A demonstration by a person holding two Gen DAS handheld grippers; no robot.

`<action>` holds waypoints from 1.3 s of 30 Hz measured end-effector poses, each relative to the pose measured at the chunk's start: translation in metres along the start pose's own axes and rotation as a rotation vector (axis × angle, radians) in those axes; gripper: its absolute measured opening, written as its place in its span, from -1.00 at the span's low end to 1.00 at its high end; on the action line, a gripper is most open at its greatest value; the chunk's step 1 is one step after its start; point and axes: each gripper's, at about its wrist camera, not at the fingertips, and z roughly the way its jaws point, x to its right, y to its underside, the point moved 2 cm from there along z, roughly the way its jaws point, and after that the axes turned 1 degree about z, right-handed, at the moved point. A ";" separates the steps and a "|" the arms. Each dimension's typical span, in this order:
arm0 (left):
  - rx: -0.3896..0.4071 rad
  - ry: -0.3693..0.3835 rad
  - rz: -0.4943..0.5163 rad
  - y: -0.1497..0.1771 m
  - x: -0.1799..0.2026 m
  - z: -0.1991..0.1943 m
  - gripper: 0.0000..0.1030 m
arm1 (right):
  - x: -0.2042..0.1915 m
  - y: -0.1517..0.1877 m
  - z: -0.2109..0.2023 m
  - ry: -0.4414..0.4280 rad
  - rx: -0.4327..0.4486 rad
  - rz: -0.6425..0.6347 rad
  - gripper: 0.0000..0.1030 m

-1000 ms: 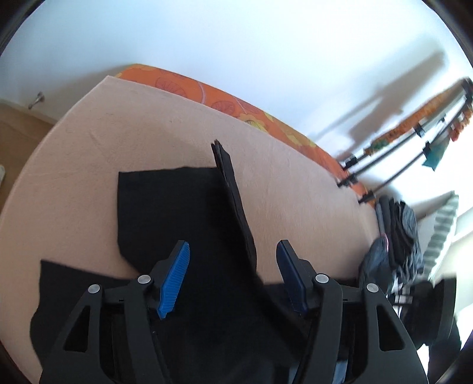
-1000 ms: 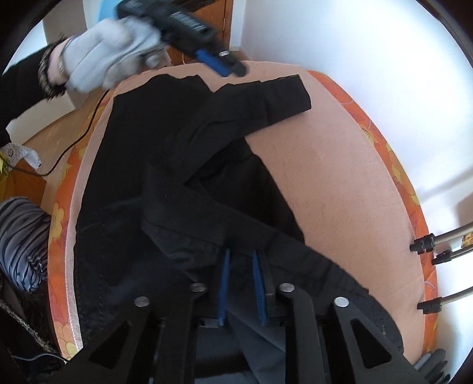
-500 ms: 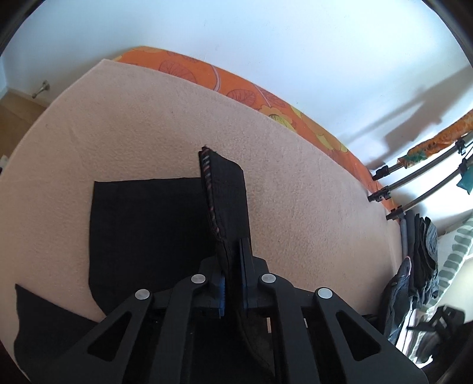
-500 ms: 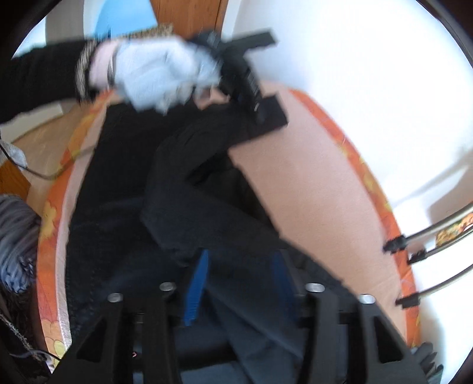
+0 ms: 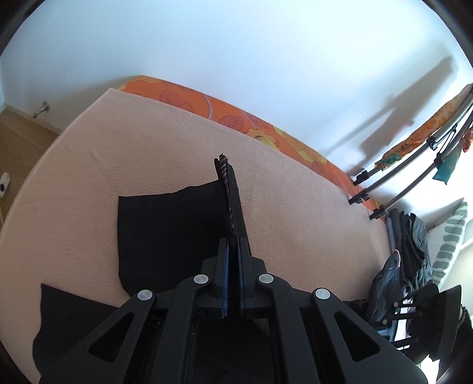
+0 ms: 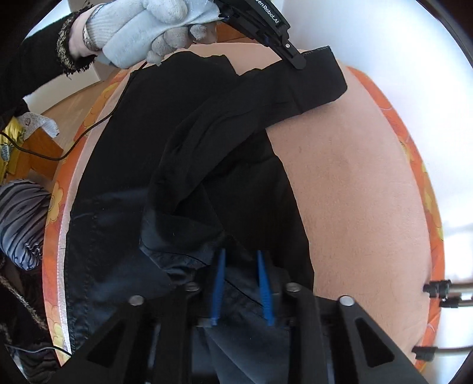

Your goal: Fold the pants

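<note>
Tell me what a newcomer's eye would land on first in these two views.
First, the black pants sprawled over the beige blanket, filling most of the right wrist view. Next, the gloved left hand at the top, its tool pinching a leg hem lifted off the bed; the left wrist view shows that left tool shut on the upright hem edge. The right tool clamps the waistband at the bottom.

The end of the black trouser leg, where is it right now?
In the right wrist view the black trouser leg's cuff is at the top, lifted off the peach blanket, pinched by the left gripper below the grey-gloved hand.
</note>
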 end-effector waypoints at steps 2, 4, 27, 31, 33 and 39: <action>-0.003 0.012 0.007 -0.001 0.003 0.003 -0.93 | -0.005 0.007 -0.014 0.038 0.039 0.045 -0.98; -0.029 0.031 0.021 -0.001 0.008 0.009 -0.91 | -0.016 0.014 -0.028 0.063 0.077 0.066 -0.99; 0.046 -0.082 0.064 -0.014 0.018 0.001 -0.97 | -0.027 0.029 -0.001 0.153 -0.055 -0.003 -0.84; 0.139 -0.062 0.064 -0.035 0.025 -0.043 -0.97 | -0.022 0.024 -0.033 0.286 0.017 0.046 -0.99; 0.206 -0.026 0.055 -0.044 0.030 -0.074 -0.97 | -0.015 0.021 -0.061 0.391 0.066 0.111 -1.00; 0.309 0.037 0.060 -0.011 0.017 -0.149 -0.96 | -0.051 0.024 -0.123 0.592 0.147 0.200 -1.00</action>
